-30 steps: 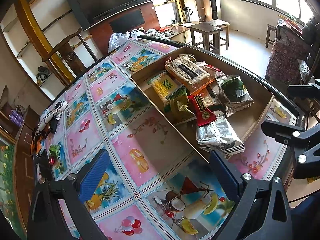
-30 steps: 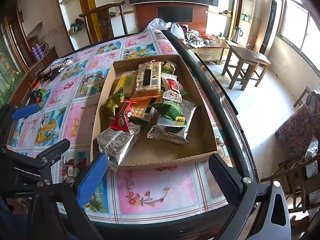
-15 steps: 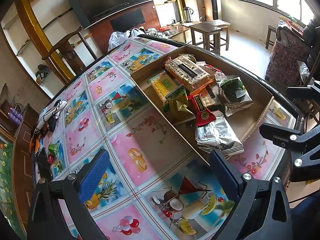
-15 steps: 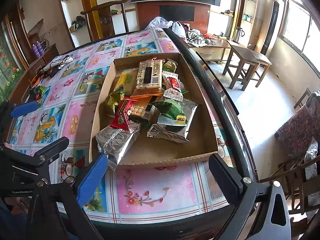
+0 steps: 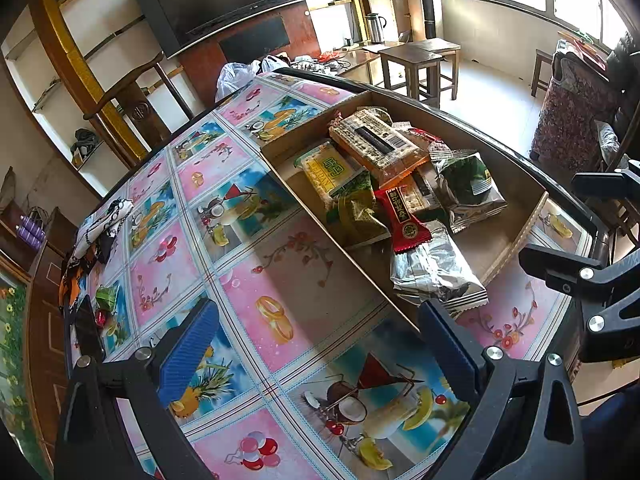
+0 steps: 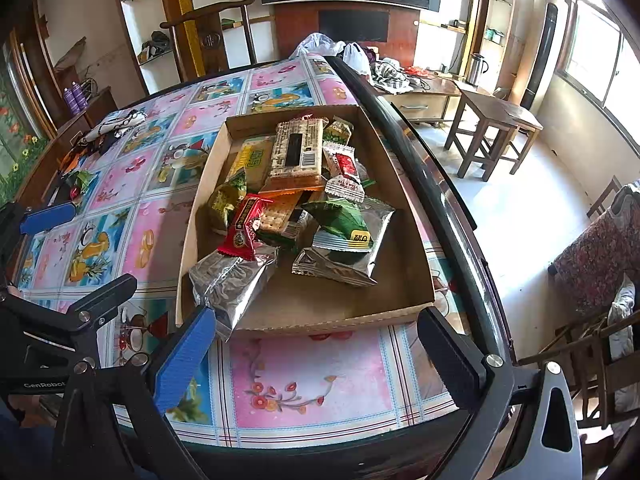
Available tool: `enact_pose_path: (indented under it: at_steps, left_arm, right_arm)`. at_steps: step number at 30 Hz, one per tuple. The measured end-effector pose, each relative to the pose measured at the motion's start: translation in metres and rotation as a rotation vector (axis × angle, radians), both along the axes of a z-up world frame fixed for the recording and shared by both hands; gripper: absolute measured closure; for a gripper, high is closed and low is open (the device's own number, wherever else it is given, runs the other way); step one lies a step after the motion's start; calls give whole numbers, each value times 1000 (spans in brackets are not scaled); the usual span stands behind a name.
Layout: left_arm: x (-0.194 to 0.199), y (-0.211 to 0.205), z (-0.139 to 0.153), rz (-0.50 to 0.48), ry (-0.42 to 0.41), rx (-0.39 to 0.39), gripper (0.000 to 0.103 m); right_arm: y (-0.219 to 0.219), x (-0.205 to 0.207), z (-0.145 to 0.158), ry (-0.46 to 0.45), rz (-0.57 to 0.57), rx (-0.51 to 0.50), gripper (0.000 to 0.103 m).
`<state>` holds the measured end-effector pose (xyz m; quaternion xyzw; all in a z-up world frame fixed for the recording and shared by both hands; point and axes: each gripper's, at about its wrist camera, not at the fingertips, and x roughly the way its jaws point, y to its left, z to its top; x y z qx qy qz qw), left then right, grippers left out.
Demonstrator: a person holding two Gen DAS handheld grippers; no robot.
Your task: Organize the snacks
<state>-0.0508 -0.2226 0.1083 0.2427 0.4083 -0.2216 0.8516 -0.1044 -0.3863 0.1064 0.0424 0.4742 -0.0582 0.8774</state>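
Left wrist view: left gripper (image 5: 316, 354) spread wide, empty, above the table (image 5: 248, 292). Snacks lie heaped in the cardboard tray (image 5: 516, 240) near the table's right edge.

Right wrist view: right gripper (image 6: 316, 354) likewise wide and empty. The silver packet (image 6: 232, 284) overhangs the tray's near-left corner; probably light, crinkly, slippery. Grip across its sealed end.

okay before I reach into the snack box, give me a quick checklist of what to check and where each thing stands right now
1. Left gripper open and holding nothing: ok, jaws wide over the tablecloth.
2. Right gripper open and holding nothing: ok, jaws wide in front of the cardboard box.
3. Nearest snack reachable: ok, the silver packet overhangs the box's near corner on the left.
4. Pile settled: not ok, the red packet and cracker pack lie stacked on other snacks and may slide.
5. Sorting destination visible: cannot tell, no second container shows.
6. Box safely on the table: ok, though it sits close to the table's right edge.
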Motion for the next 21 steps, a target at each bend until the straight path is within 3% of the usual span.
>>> enact_pose_path:
  at_steps: [12, 18, 21]
  left_arm:
    - [-3, -3, -2, -4, -10, -6, 3]
    - [-1, 3, 5, 14, 7, -79, 3]
    - [0, 1, 3, 26, 16, -74, 3]
  right_arm:
    - [0, 1, 0, -1, 2, -1, 1]
    - [0, 2, -1, 0, 6, -2, 1]
    - [0, 2, -1, 0, 4, -2, 1]
